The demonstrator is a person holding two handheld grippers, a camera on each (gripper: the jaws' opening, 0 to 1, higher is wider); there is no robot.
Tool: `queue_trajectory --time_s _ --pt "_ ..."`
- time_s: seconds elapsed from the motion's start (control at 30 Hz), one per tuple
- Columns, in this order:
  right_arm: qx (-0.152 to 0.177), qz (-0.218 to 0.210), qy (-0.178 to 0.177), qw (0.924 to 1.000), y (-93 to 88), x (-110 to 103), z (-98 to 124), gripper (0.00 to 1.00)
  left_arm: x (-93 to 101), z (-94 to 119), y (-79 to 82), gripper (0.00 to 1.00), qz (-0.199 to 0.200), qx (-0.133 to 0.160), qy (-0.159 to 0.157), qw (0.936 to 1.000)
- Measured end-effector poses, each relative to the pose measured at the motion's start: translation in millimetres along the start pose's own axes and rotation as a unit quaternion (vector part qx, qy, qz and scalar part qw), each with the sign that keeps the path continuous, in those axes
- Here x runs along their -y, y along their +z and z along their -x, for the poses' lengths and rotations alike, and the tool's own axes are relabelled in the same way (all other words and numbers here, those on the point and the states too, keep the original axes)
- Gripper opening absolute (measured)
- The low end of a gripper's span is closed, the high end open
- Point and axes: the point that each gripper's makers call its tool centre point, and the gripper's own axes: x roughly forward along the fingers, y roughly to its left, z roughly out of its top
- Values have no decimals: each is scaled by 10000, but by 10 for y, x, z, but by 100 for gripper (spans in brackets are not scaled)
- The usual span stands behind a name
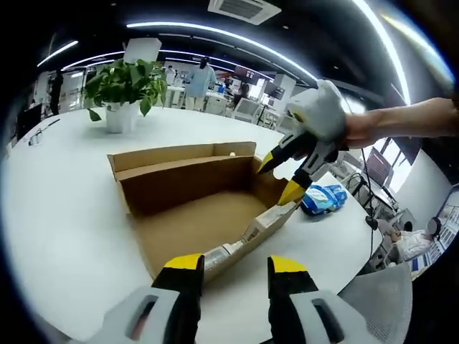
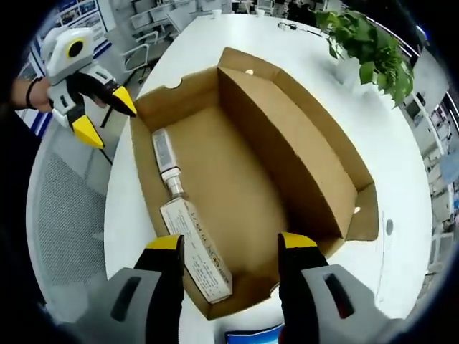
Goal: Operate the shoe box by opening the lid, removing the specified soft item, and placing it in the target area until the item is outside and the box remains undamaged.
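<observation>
Open brown cardboard shoe box (image 2: 244, 179) on a round white table (image 1: 64, 215), lid folded back, straight ahead of both grippers. Left gripper (image 1: 234, 264), yellow-tipped jaws apart and holding nothing, poised just short of the box's near wall. Right gripper (image 2: 231, 244), jaws likewise spread and empty, hanging over the box's near end, looking down into it; seen from the left gripper view as a white body with yellow tips (image 1: 283, 179) at the box's far right corner, held by a bare forearm.

Inside the box, along the wall to the left of the right gripper's jaws: a flat white printed pack (image 2: 195, 247) and a clear wrapped tube-like piece (image 2: 166, 156) beyond it, lying end to end. Otherwise bare cardboard floor.

Soft blue-and-white plastic packet (image 1: 323, 198) lying on the table outside the box, just beyond the right gripper as seen from the left gripper view, apparently the soft item already out. Likely light, squashy, slippery film; best pinched across its middle or at a crimped end seam, gently, to avoid tearing.

Box walls thin and bendable; no visible tears or crushing.

Green potted plant in a white pot (image 1: 123, 89) far beyond the box, well apart
</observation>
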Motion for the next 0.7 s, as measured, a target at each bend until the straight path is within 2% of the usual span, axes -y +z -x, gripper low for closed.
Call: queue_trajectory --time_s 0.3,0.47,0.7 --pt "-212 393 340 9984 -30 -84 -120 47 -8 -4 -16 35 -11 -38 -12 10000" --pt "-234 320 569 9976 2 -95 -183 48 25 -42 -31 35 -45 -55 -95 9999" --pt "-187 301 427 9985 21 -28 -178 53 68 -65 -21 36 -165 -42 -141 9998"
